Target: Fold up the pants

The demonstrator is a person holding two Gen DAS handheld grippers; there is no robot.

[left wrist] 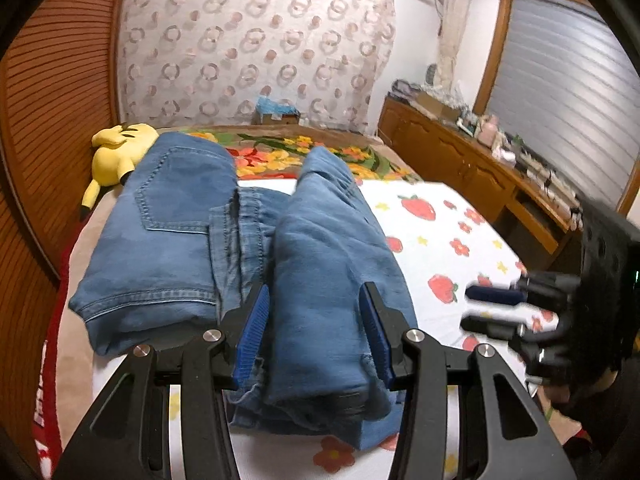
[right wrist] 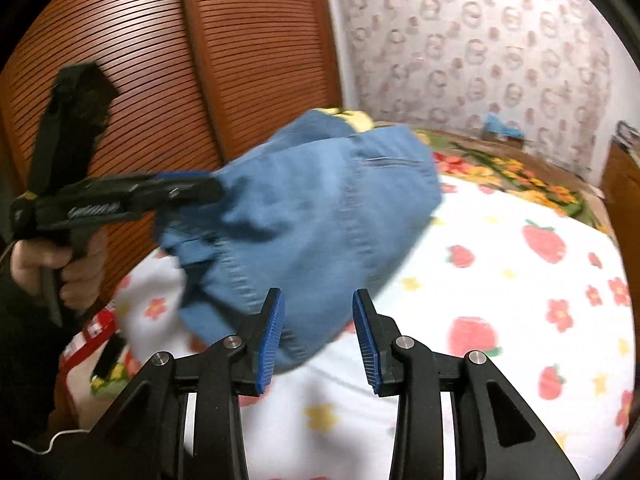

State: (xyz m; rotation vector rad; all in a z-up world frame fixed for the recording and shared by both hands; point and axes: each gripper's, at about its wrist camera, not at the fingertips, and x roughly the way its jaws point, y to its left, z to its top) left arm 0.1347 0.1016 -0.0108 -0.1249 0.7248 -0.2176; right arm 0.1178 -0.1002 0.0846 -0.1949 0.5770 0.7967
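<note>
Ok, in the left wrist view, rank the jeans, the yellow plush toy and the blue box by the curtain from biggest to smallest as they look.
1. Jeans, by far the largest.
2. Yellow plush toy.
3. Blue box, though it sits farthest from the camera, so its true size is unsure.

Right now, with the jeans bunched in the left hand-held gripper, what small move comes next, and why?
Probably ease the right hand-held gripper forward and close on the jeans edge just ahead: its jaws stand open and empty, while the left hand-held gripper alone holds the sagging bundle.

Jeans (left wrist: 248, 240) fill bed's left; strawberry sheet (left wrist: 440, 232) bare right; cabinet (left wrist: 472, 168) beyond.
</note>
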